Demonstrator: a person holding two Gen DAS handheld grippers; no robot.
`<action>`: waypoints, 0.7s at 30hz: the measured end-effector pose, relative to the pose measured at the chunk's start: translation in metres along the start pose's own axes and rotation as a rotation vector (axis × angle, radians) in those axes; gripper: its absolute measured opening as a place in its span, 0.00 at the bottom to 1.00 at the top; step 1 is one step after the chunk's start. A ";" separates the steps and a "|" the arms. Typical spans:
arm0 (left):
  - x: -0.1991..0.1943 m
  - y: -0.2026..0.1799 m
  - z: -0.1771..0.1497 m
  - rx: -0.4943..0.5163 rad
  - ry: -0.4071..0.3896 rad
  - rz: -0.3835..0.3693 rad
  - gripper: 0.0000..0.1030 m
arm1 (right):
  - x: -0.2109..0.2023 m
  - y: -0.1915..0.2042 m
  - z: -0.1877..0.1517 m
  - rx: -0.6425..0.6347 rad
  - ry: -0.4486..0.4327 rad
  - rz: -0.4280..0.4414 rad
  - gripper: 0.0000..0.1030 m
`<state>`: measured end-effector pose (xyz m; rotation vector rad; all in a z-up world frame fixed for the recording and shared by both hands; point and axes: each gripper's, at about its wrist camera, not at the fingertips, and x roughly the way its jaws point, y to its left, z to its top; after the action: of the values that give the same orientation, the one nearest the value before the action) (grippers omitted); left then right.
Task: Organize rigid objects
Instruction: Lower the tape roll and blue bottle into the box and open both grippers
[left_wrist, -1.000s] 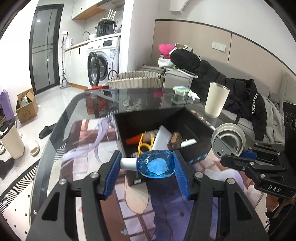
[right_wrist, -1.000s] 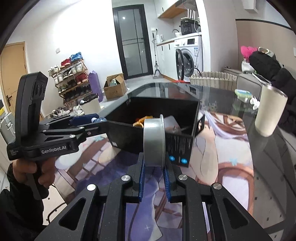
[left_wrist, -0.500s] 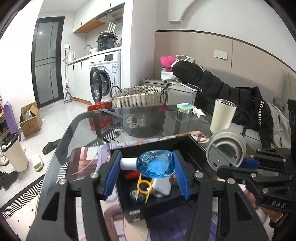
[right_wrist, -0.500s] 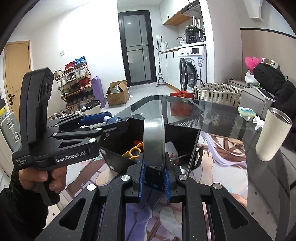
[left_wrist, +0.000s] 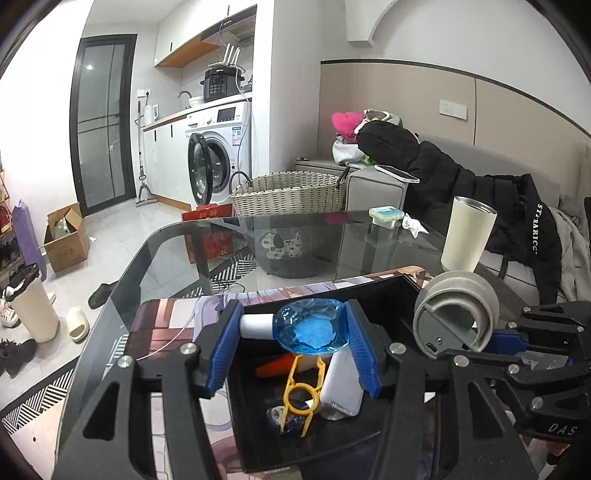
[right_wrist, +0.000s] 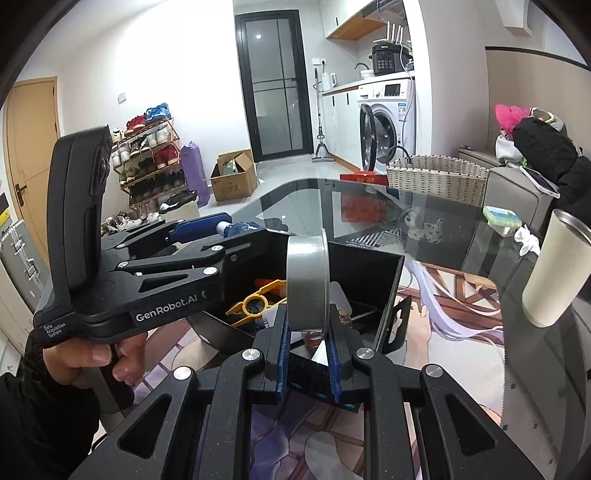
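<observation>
The left tool (left_wrist: 291, 343) was clamped on a blue bottle (left_wrist: 308, 328), which lay crosswise between the blue pads with its white cap (left_wrist: 256, 325) pointing left. The bottle was held above the open black box (left_wrist: 369, 295), over its near-left portion. The right tool (right_wrist: 306, 350) was clamped on a grey tape roll (right_wrist: 308, 284), gripped edge-on and standing upright between the pads. In the left wrist view the tape roll (left_wrist: 456, 314) appeared at the right side of the box, above its right wall.

The box stood on a printed mat (right_wrist: 454, 314) on the glass counter (left_wrist: 229, 240). Inside the box lay a yellow clip (left_wrist: 301, 393), an orange item (left_wrist: 275, 365) and a white bottle (left_wrist: 343, 384), close together near the middle. A cream tumbler (left_wrist: 467, 236) stood upright on the counter, to the far right of the box and apart from it. A small green-lidded case (left_wrist: 386, 215) and a crumpled tissue (left_wrist: 413, 224) sat at the far edge of the counter.
</observation>
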<state>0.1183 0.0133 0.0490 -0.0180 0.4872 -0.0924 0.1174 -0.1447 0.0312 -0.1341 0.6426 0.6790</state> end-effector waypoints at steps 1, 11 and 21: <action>0.001 0.000 0.000 -0.002 -0.003 -0.002 0.53 | 0.002 0.000 0.000 -0.001 0.003 0.001 0.17; 0.014 -0.001 -0.005 0.013 0.014 0.010 0.53 | 0.018 -0.001 -0.002 0.000 0.026 -0.001 0.17; 0.022 -0.001 -0.008 0.021 0.039 0.009 0.53 | 0.031 -0.003 0.004 -0.005 0.033 -0.055 0.17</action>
<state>0.1338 0.0105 0.0319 0.0062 0.5256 -0.0887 0.1397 -0.1289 0.0164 -0.1673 0.6664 0.6270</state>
